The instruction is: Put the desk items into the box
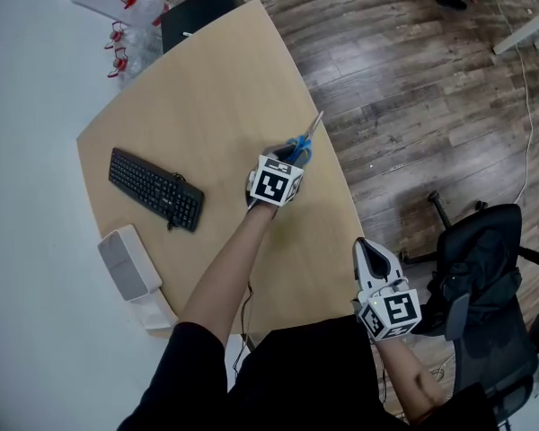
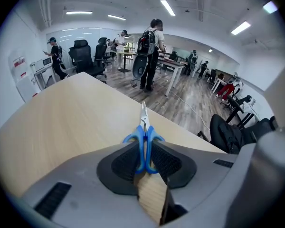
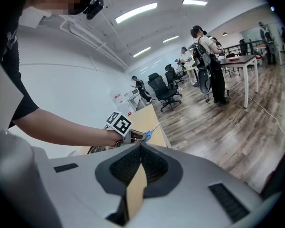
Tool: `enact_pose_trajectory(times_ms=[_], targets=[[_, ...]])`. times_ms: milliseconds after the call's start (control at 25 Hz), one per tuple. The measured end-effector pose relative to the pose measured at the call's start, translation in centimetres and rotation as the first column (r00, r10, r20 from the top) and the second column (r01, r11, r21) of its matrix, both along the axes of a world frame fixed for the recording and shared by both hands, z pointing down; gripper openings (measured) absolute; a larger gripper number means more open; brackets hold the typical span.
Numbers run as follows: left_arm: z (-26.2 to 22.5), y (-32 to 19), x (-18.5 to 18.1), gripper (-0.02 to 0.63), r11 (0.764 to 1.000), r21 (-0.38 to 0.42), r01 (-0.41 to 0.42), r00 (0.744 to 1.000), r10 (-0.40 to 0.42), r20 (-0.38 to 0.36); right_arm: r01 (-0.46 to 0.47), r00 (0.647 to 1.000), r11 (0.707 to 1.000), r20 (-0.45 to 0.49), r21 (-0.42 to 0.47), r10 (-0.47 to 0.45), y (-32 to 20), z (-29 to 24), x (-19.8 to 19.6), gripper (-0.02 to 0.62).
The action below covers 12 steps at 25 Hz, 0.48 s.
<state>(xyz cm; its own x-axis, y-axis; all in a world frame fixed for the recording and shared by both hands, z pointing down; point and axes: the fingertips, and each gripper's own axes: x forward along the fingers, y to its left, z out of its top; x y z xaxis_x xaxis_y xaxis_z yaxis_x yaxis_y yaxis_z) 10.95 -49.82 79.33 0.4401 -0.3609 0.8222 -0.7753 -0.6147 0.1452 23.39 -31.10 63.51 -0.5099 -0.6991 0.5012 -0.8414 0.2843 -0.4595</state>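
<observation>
Scissors (image 2: 143, 137) with blue handles are pinched between the pads of the left gripper (image 2: 143, 149), the two loops squeezed side by side and the closed blades pointing ahead, away from the person. In the head view they are found well to the right of the keyboard (image 1: 155, 189), close to the desk's (image 1: 207, 106) curved edge; whether they are lifted clear of the wood cannot be told. The right gripper (image 3: 140, 148) is pressed together on nothing and is held low and further right of the keyboard, beyond the desk's edge and near an office chair (image 1: 485, 277).

The scissors are judged light, stiff and unlikely to be harmed by firm pressure. Smooth plastic loops and a pointed tip are the concerns: a hold at the handles, as taken here, leaves the blades free to swing like a lever, so a grip nearer the pivot would be steadier. A pale rectangular container (image 1: 126, 263), seen just to the near left of the keyboard, is probably the box meant; the keyboard itself is not yet packed.
</observation>
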Motion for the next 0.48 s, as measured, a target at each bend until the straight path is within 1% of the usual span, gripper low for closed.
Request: enact_pose_trajectory(times_ms=[160, 200, 320, 480], targets=[[-0.1, 1.8, 0.0, 0.086, 0.998, 0.016, -0.057, 0.998, 0.057, 0.012, -0.006, 1.000, 1.000, -0.012, 0.022, 0.006, 0.3, -0.4, 0.6, 0.060], [-0.3, 2.1, -0.2, 0.086, 0.999, 0.018, -0.052, 0.999, 0.051, 0.006, -0.007, 1.000, 1.000, -0.015, 0.026, 0.007, 0.3, -0.4, 0.7, 0.060], [-1.1, 2.4, -0.9, 0.084, 1.000, 0.023, 0.000, 1.000, 0.001, -0.025, -0.004, 1.000, 1.000, -0.026, 0.027, 0.004, 0.6, -0.5, 0.8, 0.060], [-2.8, 3.1, -2.4, 0.084, 0.998, 0.056, 0.019, 1.000, -0.018, -0.007, 0.030, 0.999, 0.999, -0.037, 0.035, -0.029, 1.2, -1.2, -0.2, 0.060]])
